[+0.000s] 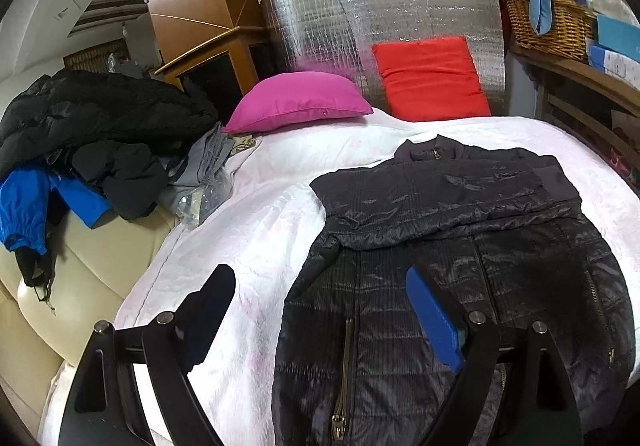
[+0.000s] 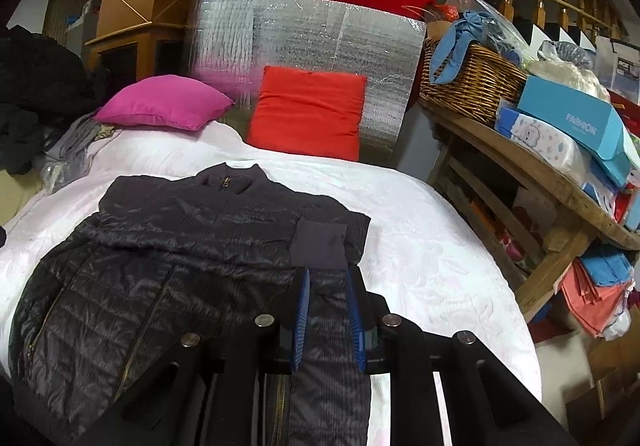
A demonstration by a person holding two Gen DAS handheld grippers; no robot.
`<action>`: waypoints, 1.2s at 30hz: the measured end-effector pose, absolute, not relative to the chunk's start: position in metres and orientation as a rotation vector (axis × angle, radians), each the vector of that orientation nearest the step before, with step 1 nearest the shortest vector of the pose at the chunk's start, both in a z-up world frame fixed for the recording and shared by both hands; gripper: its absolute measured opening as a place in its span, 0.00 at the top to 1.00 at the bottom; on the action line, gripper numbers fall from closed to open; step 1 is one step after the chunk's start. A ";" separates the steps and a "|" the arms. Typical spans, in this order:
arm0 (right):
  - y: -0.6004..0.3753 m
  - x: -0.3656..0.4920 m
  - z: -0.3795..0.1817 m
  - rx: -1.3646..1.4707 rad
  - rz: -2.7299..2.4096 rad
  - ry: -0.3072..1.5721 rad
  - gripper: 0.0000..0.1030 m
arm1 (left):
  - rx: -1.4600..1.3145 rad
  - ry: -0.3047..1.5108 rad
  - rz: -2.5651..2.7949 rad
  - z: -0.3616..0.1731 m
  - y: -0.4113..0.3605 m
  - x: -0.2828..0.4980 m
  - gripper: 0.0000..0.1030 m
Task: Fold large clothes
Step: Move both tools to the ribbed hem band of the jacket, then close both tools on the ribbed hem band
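Note:
A dark quilted jacket (image 1: 460, 213) (image 2: 180, 246) lies front up on the white bed cover (image 1: 240, 226) (image 2: 420, 246), collar at the far end. One sleeve is folded across its chest, and the grey cuff (image 1: 558, 181) (image 2: 320, 242) rests near the jacket's right edge. My left gripper (image 1: 318, 274) hangs wide open above the jacket's lower left part, with nothing between its blue pads. My right gripper (image 2: 329, 274) is shut to a narrow slit just short of the cuff. Only the jacket lying below shows through that slit.
A heap of dark and blue clothes (image 1: 100, 133) sits at the bed's left on a cream sofa. A pink pillow (image 1: 300, 101) and a red cushion (image 1: 432, 77) lean at the head against silver foil sheeting (image 2: 320, 37). At the right stand a wicker basket (image 2: 472, 85) and boxes (image 2: 568, 121) on a wooden shelf.

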State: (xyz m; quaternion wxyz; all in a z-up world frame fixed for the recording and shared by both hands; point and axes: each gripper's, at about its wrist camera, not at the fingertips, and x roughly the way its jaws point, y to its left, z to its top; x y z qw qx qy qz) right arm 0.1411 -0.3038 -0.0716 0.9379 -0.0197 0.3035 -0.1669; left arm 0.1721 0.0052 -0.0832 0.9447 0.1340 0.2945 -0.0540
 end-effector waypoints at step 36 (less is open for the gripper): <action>-0.352 0.018 -0.174 0.535 0.010 0.907 0.16 | -0.046 1.098 -0.243 -0.214 0.106 0.127 0.15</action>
